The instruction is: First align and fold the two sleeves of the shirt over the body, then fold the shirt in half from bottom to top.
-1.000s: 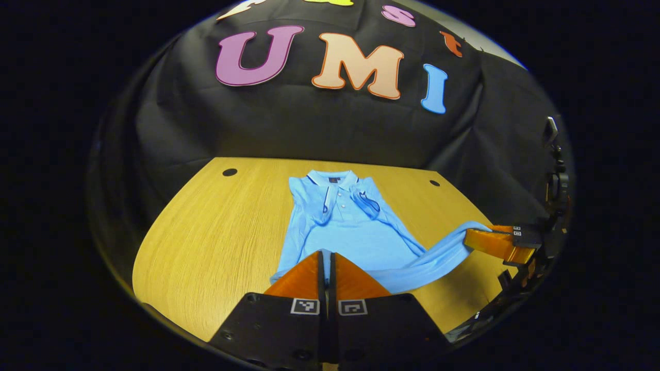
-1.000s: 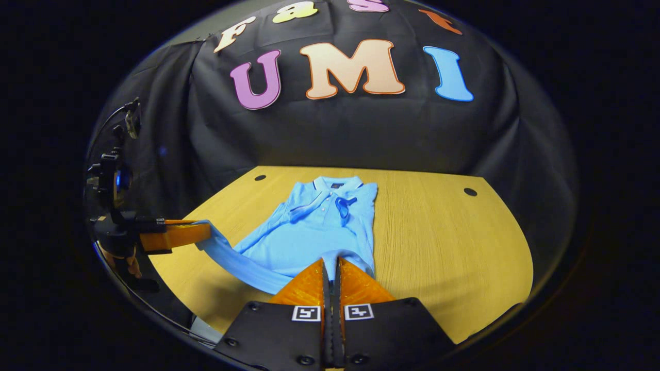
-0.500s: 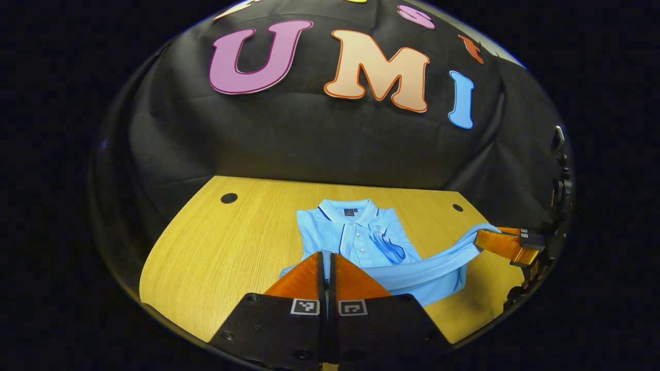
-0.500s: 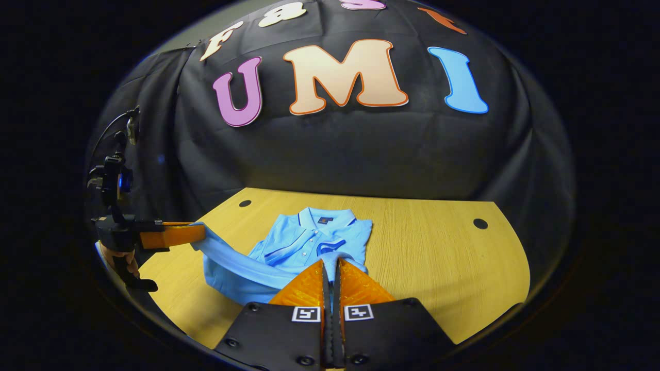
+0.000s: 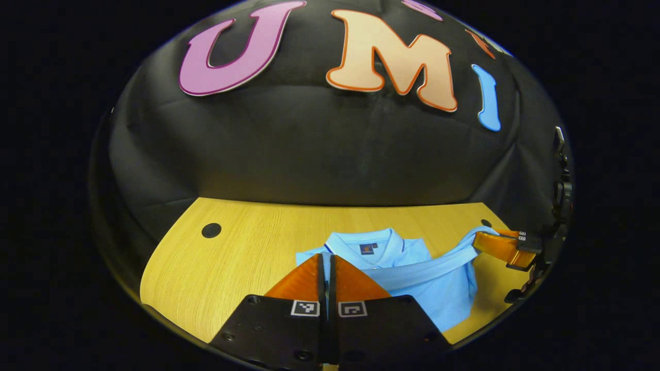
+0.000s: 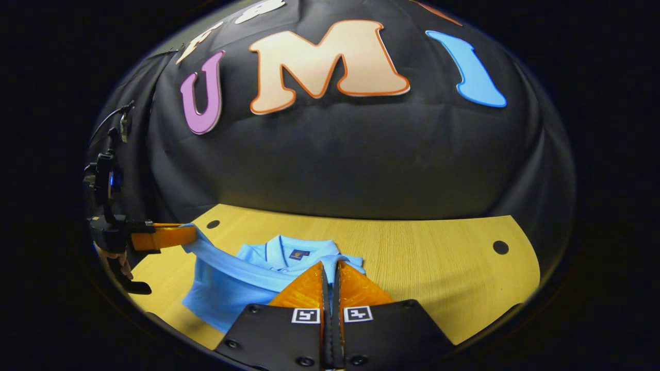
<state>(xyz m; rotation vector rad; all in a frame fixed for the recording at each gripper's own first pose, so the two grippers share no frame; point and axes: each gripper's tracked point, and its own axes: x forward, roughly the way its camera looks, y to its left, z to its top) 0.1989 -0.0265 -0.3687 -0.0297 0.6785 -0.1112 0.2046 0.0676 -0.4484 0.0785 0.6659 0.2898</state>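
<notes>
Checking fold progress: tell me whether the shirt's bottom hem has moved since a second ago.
Yes. The hem, pinched by both grippers, has travelled from the near table edge toward the collar and now stretches above the shirt body, just short of the collar.

My own jaws cover the near part of the shirt, so I cannot see its sleeves or the cloth pinched between my fingers. The worktop is cut off at its near edge. The collar's small mark is too small to tell.

Light-blue shirt on wooden table, collar visible.
</notes>
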